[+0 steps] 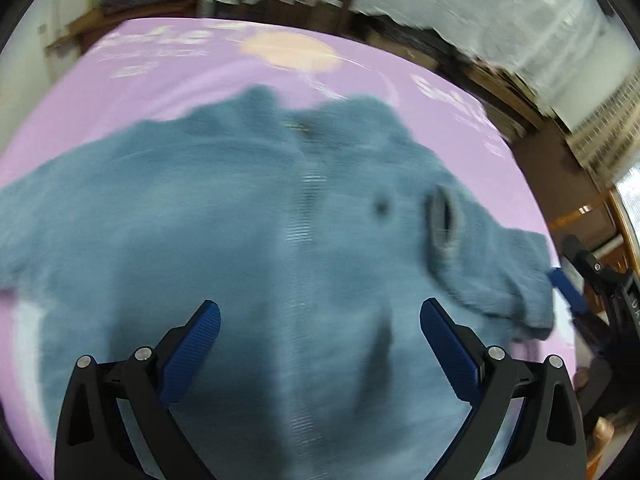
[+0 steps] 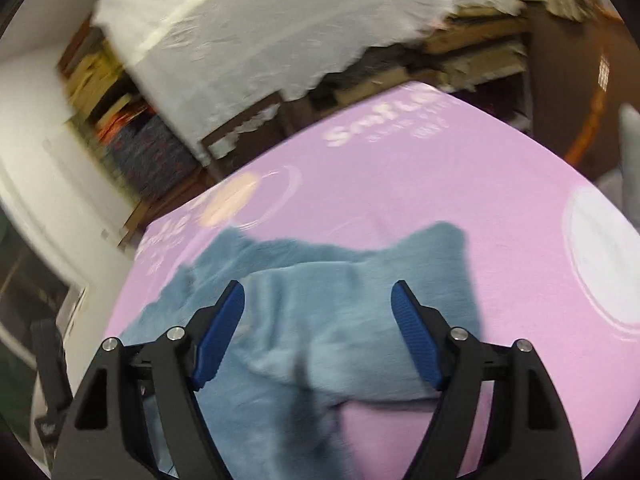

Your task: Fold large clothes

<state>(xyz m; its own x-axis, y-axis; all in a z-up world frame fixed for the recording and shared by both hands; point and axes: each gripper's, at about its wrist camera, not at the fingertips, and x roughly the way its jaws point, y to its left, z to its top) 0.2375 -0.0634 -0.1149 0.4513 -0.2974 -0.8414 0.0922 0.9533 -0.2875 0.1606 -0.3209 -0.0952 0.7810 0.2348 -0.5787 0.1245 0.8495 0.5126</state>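
Note:
A large blue fleece jacket (image 1: 248, 240) with a front zipper lies spread front-up on a pink mat (image 1: 168, 80). My left gripper (image 1: 320, 320) is open and empty, hovering over the jacket's lower middle. In the right wrist view, one side of the jacket (image 2: 320, 320) lies on the pink mat (image 2: 460, 184), partly folded over. My right gripper (image 2: 318, 312) is open and empty above that fold. The right gripper also shows at the right edge of the left wrist view (image 1: 568, 292), beside the jacket's sleeve end.
The pink mat carries white lettering (image 2: 384, 124) and pale round marks (image 2: 600, 264). Behind it stand cluttered shelves (image 2: 120, 128) partly draped with a white sheet (image 2: 260, 40). Dark furniture (image 1: 560, 168) lies beyond the mat's right edge.

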